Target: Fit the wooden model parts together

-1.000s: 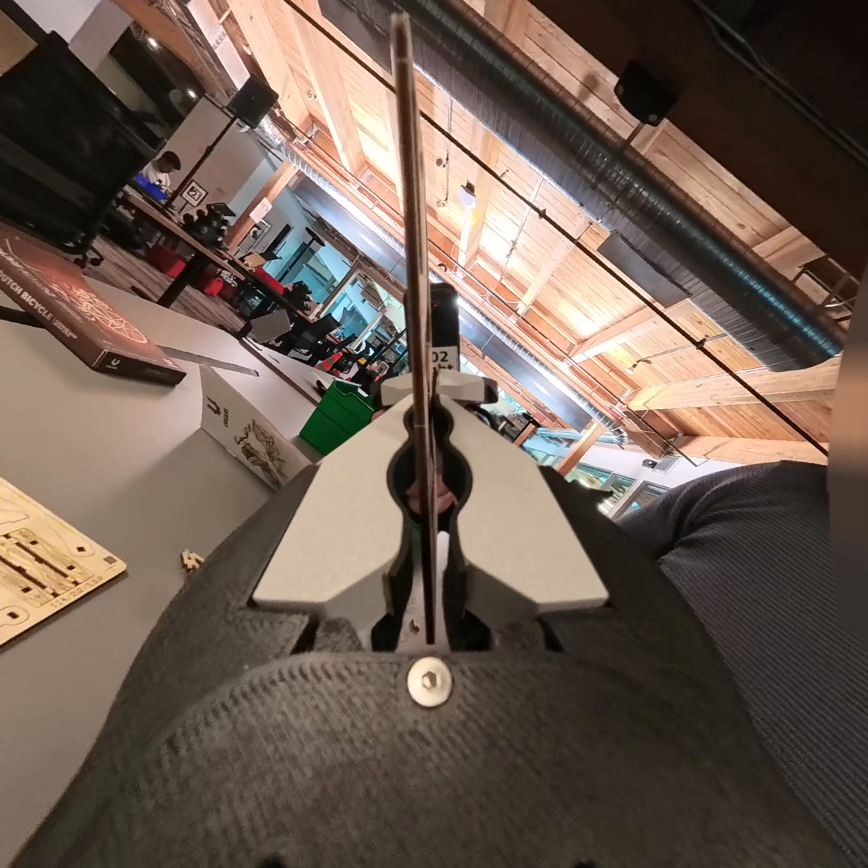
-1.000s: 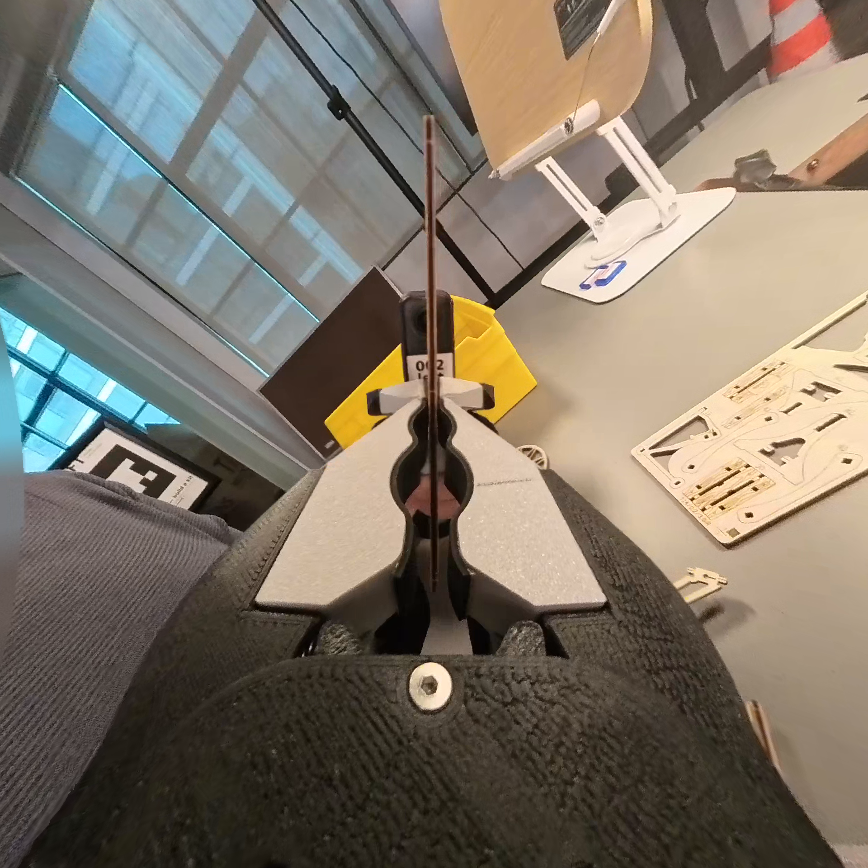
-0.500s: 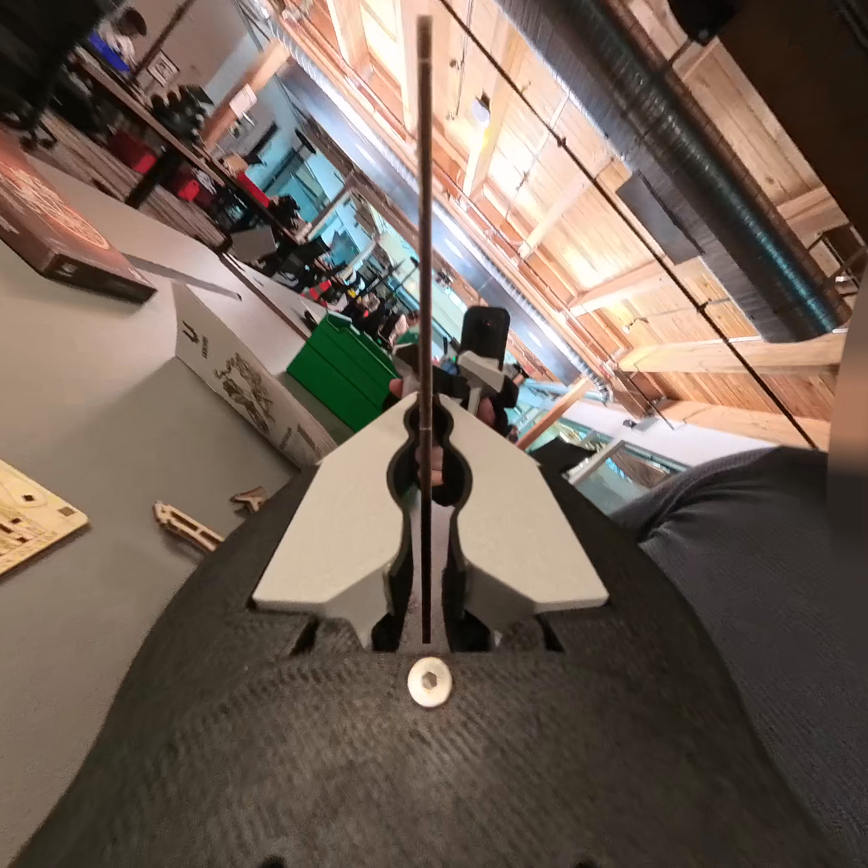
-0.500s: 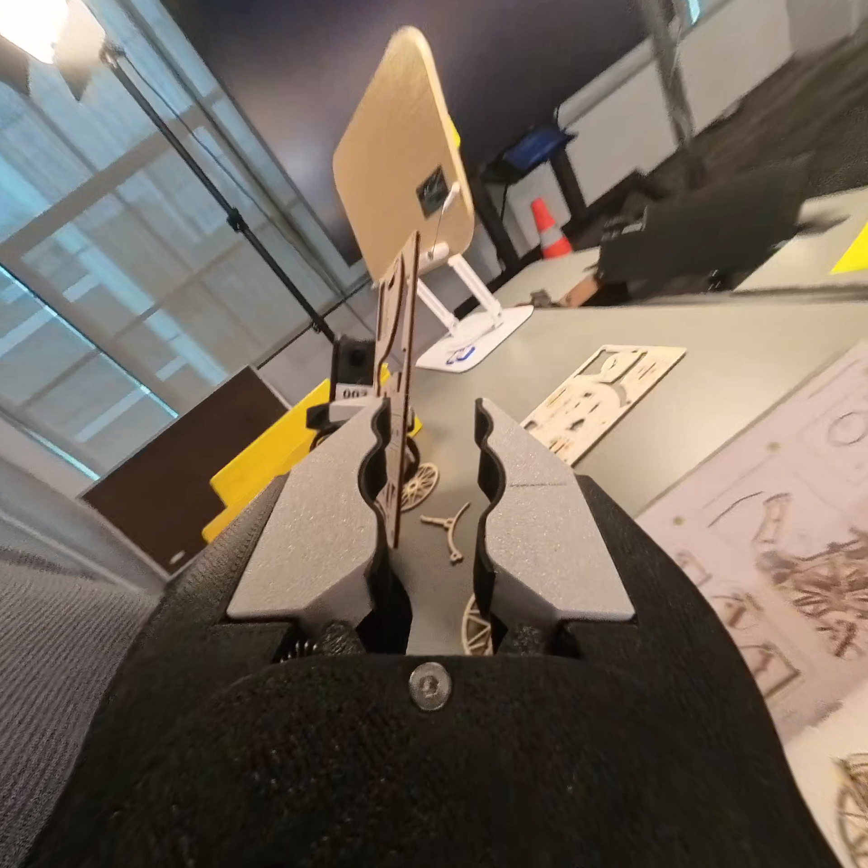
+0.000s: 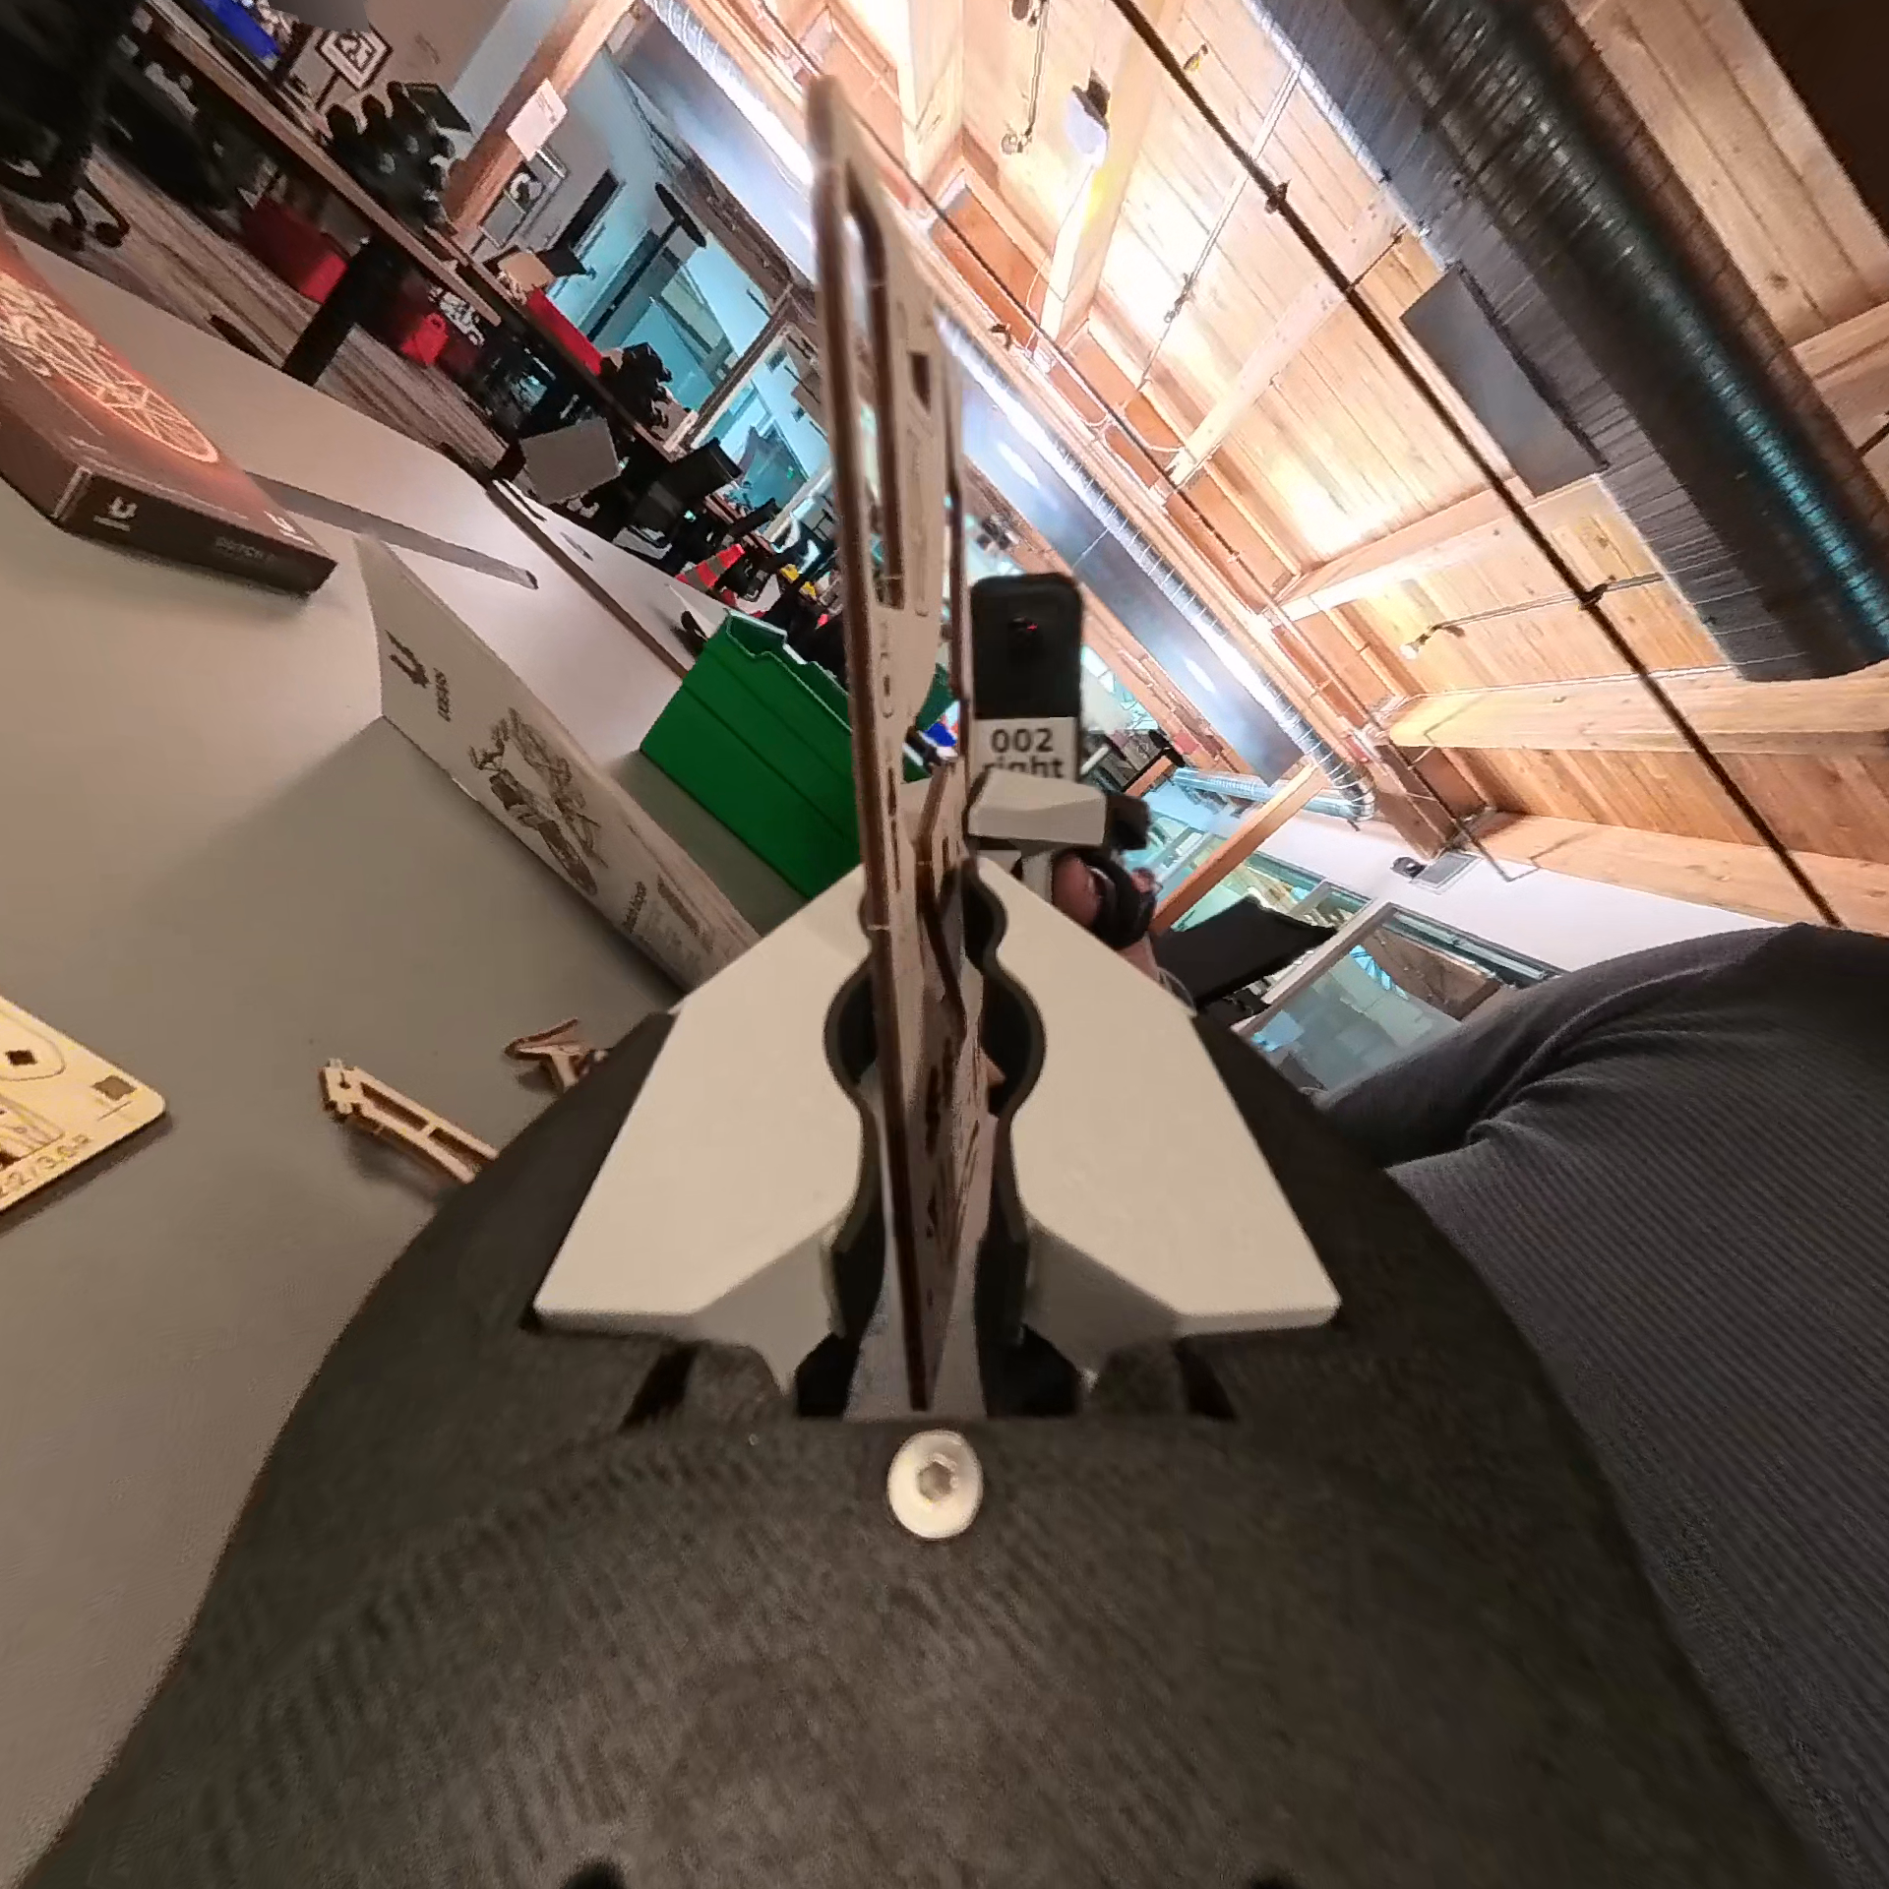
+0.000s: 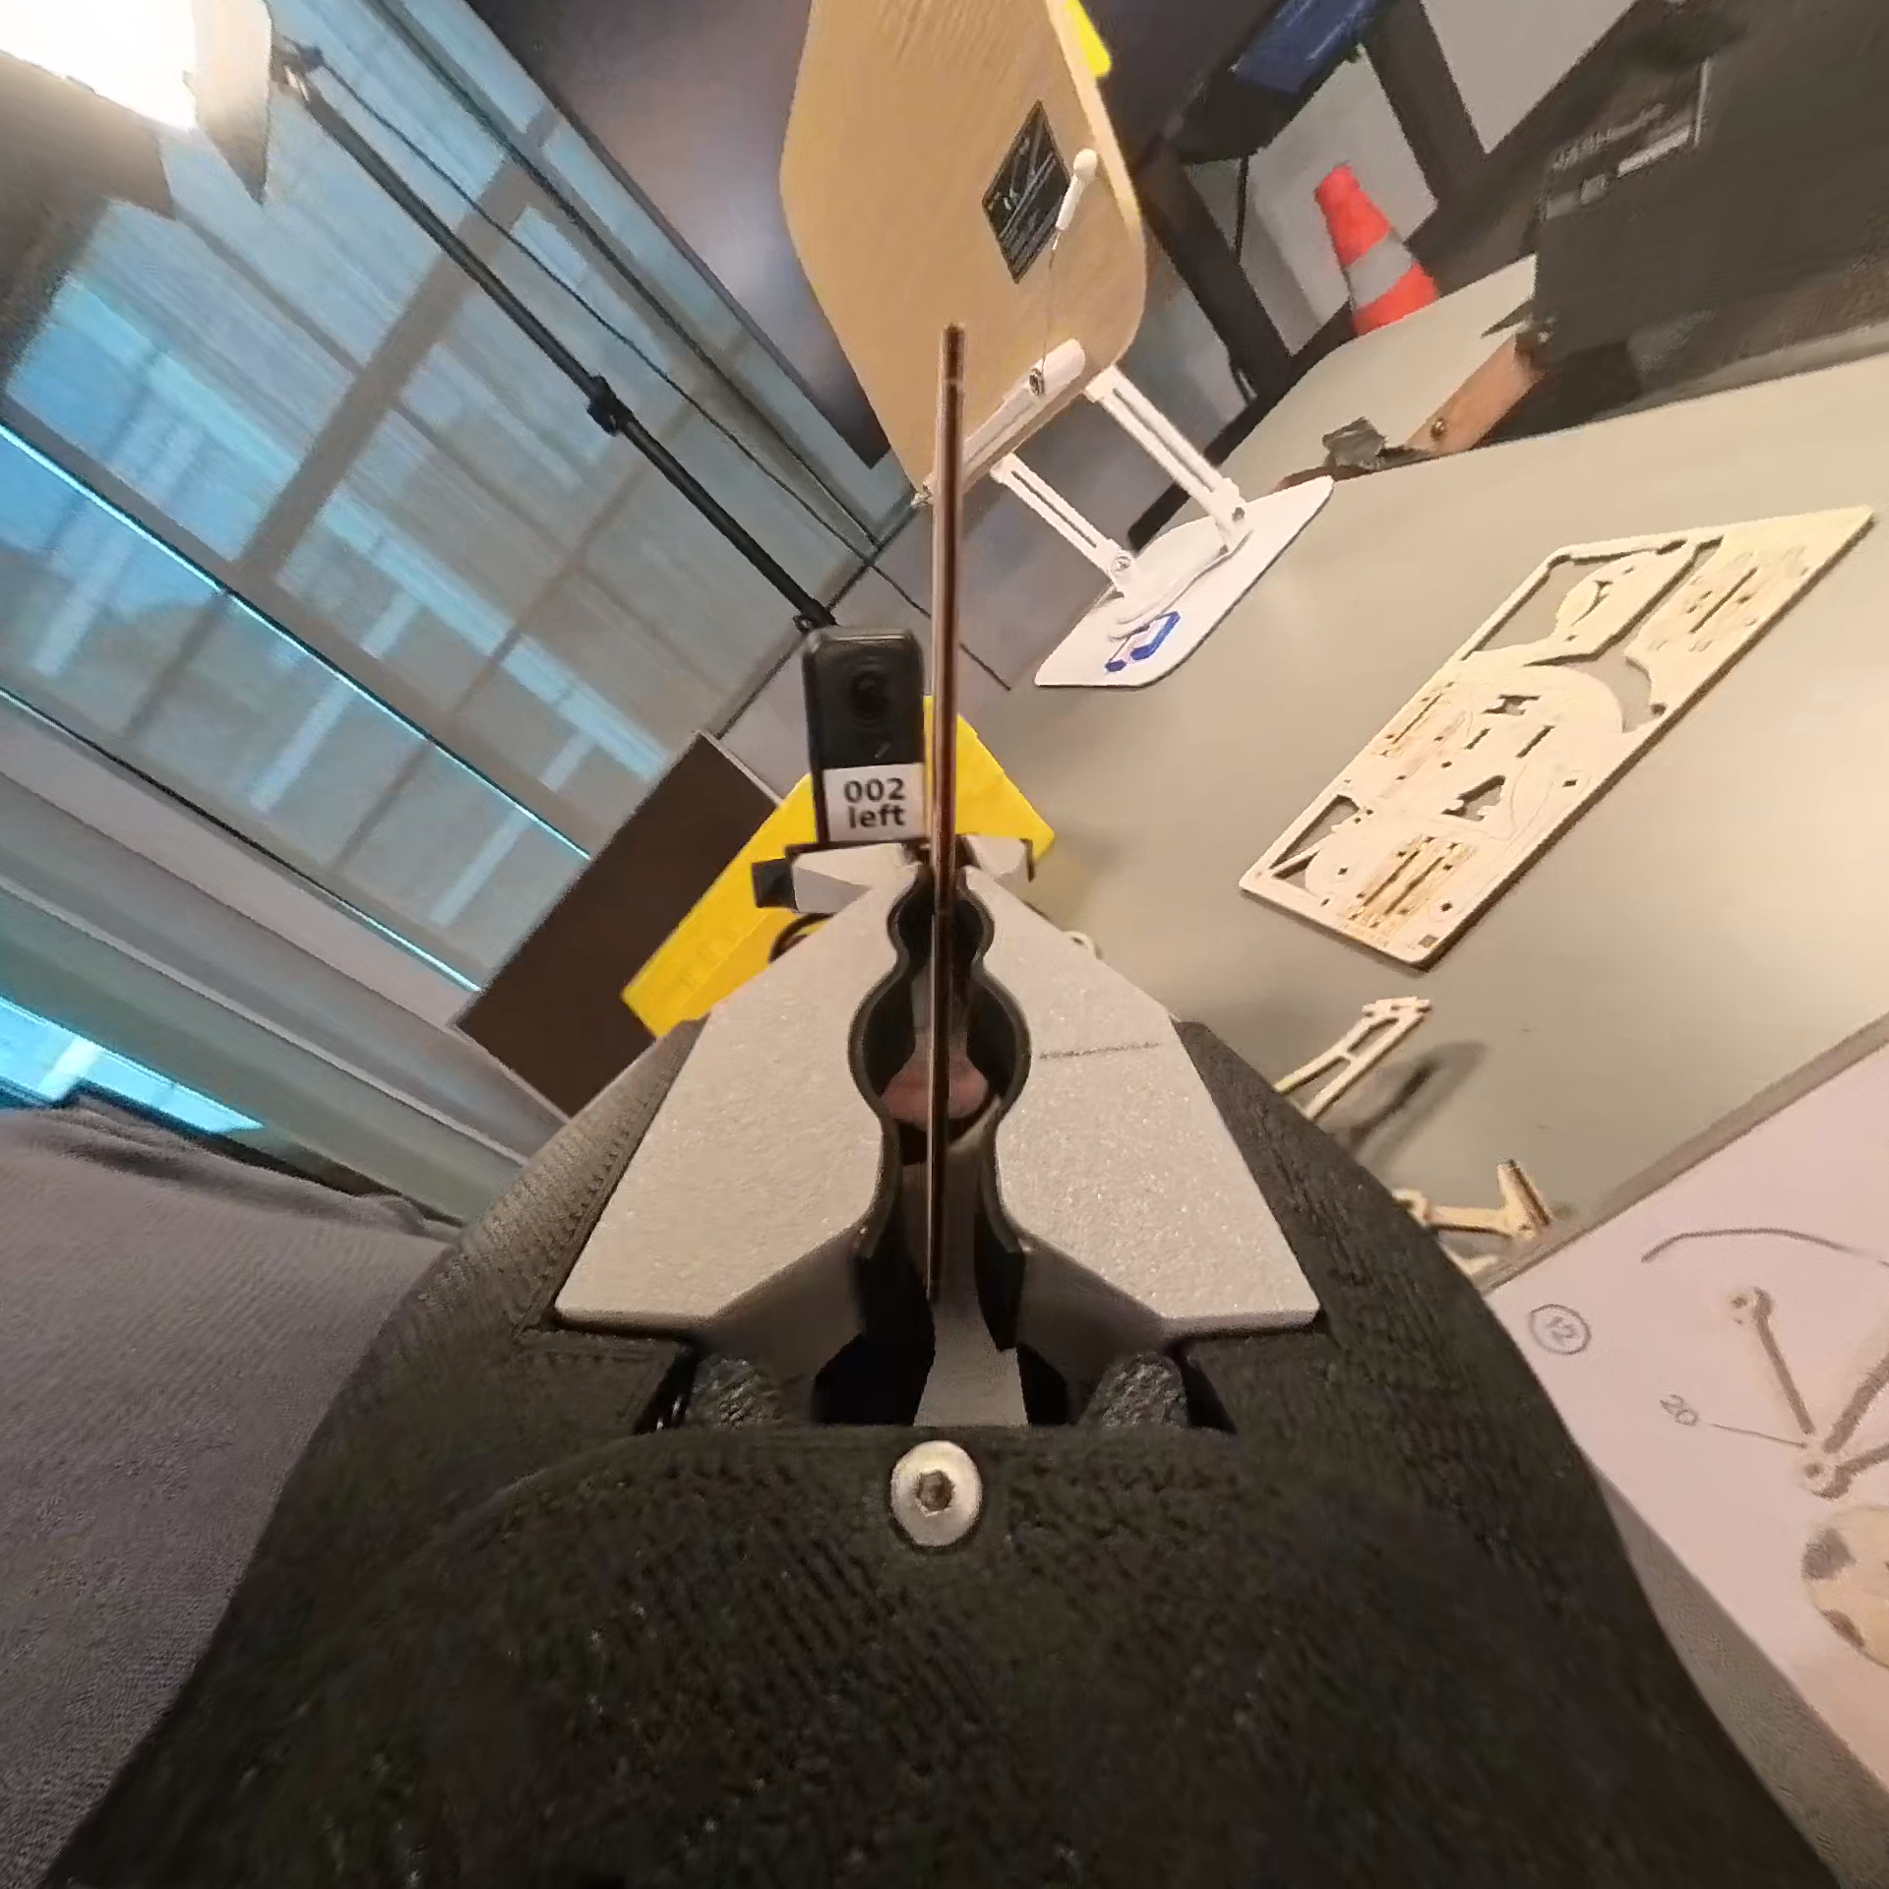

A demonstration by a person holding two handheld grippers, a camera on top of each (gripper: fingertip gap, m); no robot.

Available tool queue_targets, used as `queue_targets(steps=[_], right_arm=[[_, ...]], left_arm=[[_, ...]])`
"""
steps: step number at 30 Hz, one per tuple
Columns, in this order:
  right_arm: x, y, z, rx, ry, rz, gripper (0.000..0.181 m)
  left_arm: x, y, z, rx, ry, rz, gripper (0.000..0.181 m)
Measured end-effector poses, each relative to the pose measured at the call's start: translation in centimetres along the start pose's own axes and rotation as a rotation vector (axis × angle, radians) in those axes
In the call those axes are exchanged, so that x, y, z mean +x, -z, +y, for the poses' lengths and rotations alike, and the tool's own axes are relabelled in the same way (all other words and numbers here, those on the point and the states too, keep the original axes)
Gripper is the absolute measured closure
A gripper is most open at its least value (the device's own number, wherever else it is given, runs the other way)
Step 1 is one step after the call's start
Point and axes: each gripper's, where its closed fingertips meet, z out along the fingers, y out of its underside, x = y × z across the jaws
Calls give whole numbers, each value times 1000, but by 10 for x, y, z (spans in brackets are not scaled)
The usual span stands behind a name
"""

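A thin flat wooden model part [image 5: 887, 491] stands upright between my left gripper's fingers, and my left gripper [image 5: 925, 900] is shut on its lower end. The part is turned slightly, so its cut-out face shows. The same part [image 6: 953, 613] appears edge-on in the right wrist view, with my right gripper [image 6: 946, 889] shut on it. The two grippers face each other closely across the part: the right gripper [image 5: 1032, 808] shows just beyond it in the left wrist view, and the left gripper [image 6: 869, 869] in the right wrist view. Both are held above the grey table [image 5: 204, 920].
On the left lie a dark box [image 5: 123, 440], a white box [image 5: 532, 777], a green bin [image 5: 756, 756] and loose wooden pieces [image 5: 399, 1114]. On the right lie a cut-out wooden sheet [image 6: 1533, 746], a white stand [image 6: 1176, 572], a yellow bin [image 6: 736, 920], loose pieces [image 6: 1349, 1053] and an instruction sheet [image 6: 1738, 1380]. Left and right tips are no more than a few centimetres apart.
Half a second ago the right gripper was open beside the part and tilted toward the table; now it is shut on it again. The part has turned slightly in the left wrist view.
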Motion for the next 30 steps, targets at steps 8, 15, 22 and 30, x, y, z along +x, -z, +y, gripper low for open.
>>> queue_targets(steps=[8,15,22,30], right_arm=[[6,2,-4,86,-356,-130,181],[13,2,4,31,-239,-40,180],[17,-2,9,-27,-142,38,168],[18,-1,6,-28,-37,83,174]], left_arm=[[6,4,-6,28,99,89,171],[-8,6,3,-21,107,24,180],[-15,6,3,-15,159,2,180],[-10,3,4,-26,94,-9,180]])
